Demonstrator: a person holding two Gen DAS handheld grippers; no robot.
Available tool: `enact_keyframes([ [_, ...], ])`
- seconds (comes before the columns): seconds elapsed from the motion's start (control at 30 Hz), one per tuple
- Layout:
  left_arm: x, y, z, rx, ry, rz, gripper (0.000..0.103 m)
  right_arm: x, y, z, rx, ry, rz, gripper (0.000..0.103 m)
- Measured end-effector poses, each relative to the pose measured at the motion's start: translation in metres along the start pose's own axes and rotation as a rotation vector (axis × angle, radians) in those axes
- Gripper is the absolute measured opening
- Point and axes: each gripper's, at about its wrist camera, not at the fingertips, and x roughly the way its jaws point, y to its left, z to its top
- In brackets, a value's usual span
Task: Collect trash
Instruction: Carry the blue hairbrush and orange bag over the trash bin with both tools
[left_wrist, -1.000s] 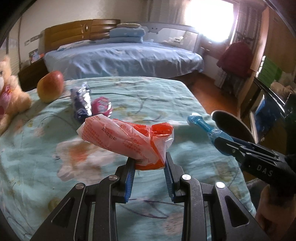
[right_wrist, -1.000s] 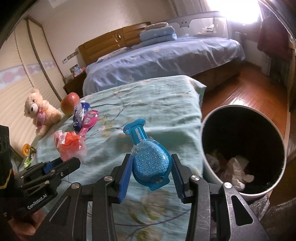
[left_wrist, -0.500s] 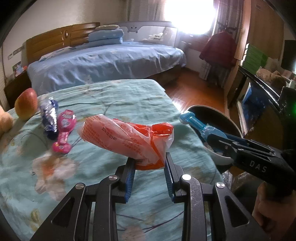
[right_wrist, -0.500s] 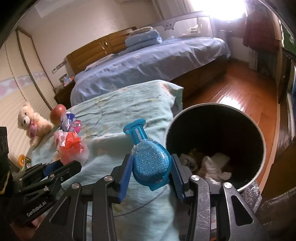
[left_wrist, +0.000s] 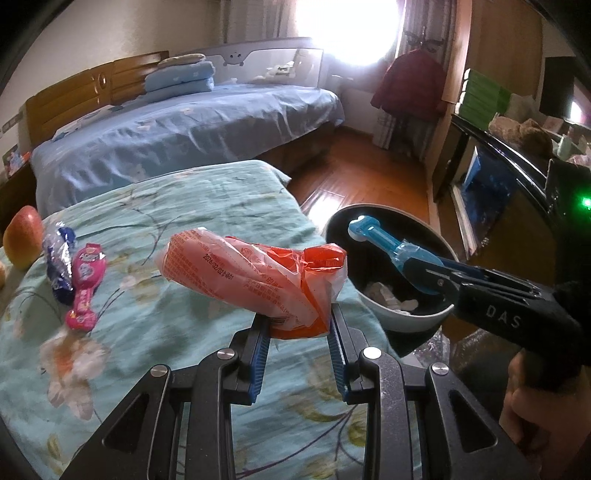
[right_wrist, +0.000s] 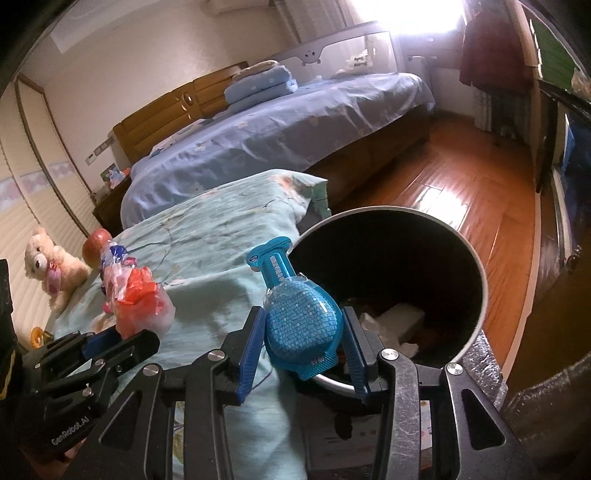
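My left gripper (left_wrist: 298, 325) is shut on an orange plastic wrapper (left_wrist: 255, 277) and holds it above the green bedspread (left_wrist: 155, 325) near its right edge. My right gripper (right_wrist: 304, 332) is shut on a blue blister pack (right_wrist: 301, 325) and holds it over the near rim of the round trash bin (right_wrist: 476, 258). The bin (left_wrist: 402, 321) has crumpled paper inside. The right gripper (left_wrist: 436, 277) with the blue pack also shows in the left wrist view, over the bin. The left gripper (right_wrist: 122, 336) with the wrapper shows in the right wrist view.
On the bedspread lie a pink package (left_wrist: 85, 288), a blue-and-silver wrapper (left_wrist: 59, 262) and an apple (left_wrist: 22, 240). A teddy bear (right_wrist: 51, 266) sits at the far left. A blue bed (left_wrist: 184, 129) stands behind. Wooden floor (right_wrist: 480, 192) and a dark cabinet (left_wrist: 517, 192) lie to the right.
Both grippers have moved right toward the bin with their loads. The blue pack has gone from above the bedspread to over the bin's rim. The wrapper is now near the bed's right edge.
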Motion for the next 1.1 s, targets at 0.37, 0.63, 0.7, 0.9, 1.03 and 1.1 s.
enact_keyframes([
  [0.37,0.01,-0.016,0.01,0.033,0.005,-0.021,0.029,0.0,-0.017,0.004,0.026,-0.003,-0.017,0.042],
  [0.63,0.02,-0.028,0.016,0.06,0.013,-0.038,0.029,0.0,-0.031,0.007,0.042,-0.003,-0.037,0.042],
  [0.7,0.023,-0.031,0.018,0.067,0.015,-0.041,0.029,0.0,-0.034,0.008,0.045,-0.003,-0.041,0.042],
  [0.9,0.031,-0.041,0.023,0.09,0.023,-0.049,0.029,0.002,-0.044,0.011,0.058,-0.003,-0.052,0.042],
  [1.03,0.036,-0.047,0.027,0.105,0.027,-0.055,0.029,0.003,-0.052,0.014,0.073,-0.004,-0.054,0.042],
  [1.1,0.04,-0.049,0.028,0.11,0.031,-0.057,0.029,0.004,-0.055,0.015,0.076,-0.004,-0.057,0.042],
])
